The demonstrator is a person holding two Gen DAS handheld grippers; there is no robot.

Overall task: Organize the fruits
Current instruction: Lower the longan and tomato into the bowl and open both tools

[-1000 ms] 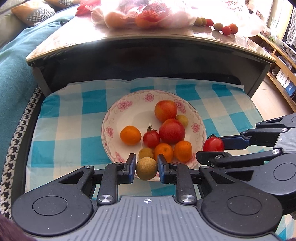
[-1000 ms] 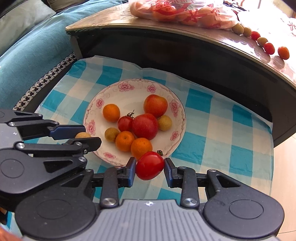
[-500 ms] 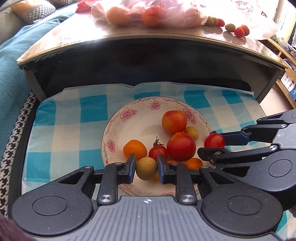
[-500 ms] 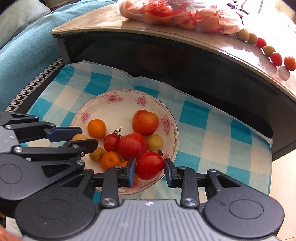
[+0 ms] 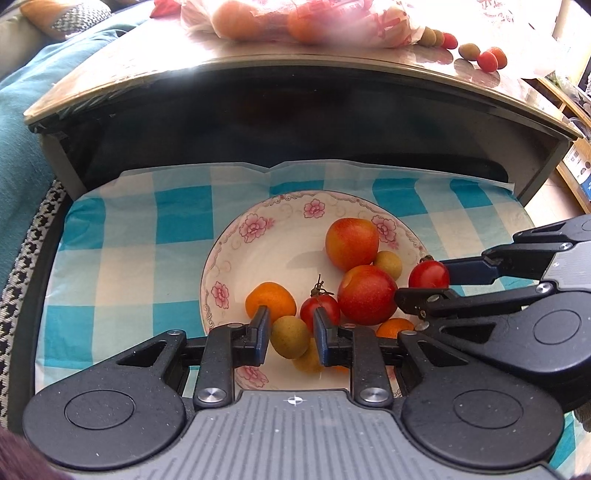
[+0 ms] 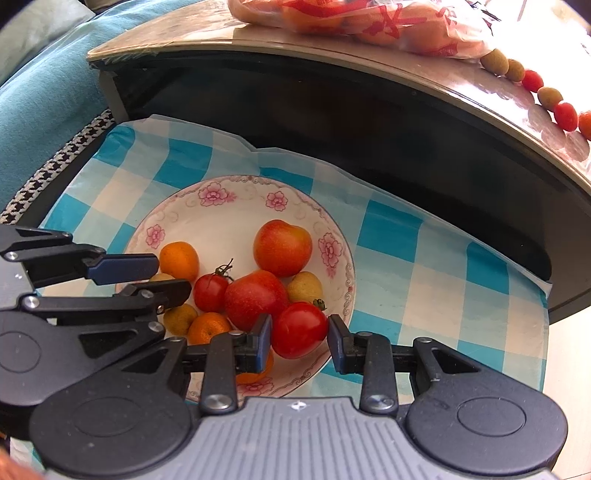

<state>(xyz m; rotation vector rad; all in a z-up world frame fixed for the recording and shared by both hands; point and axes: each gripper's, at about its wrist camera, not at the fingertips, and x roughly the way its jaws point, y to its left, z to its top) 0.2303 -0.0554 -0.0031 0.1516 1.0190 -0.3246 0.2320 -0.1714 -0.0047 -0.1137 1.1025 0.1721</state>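
Hovering over plate [image 5: 221, 266] now, advanced from near rim; left tongs [image 5: 290, 332] clamping longan [image 5: 290, 336]; right tongs [image 6: 300, 334] clamping tomato [image 6: 299, 329]; release due.

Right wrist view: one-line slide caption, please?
Right gripper holds a red tomato over the floral plate of fruit.

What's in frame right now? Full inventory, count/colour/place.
plate: 1, white, pink flowers, on cloth
cloth: 1, blue-white check, lower shelf
peaches: 2, red-orange, on plate
stemmed tomato: 1, red, on plate
oranges: at least 3, on plate
loose small fruits: several, red and olive, tabletop
bag of fruit: 1, clear, tabletop
olive fruit: 1, between left fingers
red tomato: 1, between right fingers
left gripper: over plate
right gripper: over plate's rim
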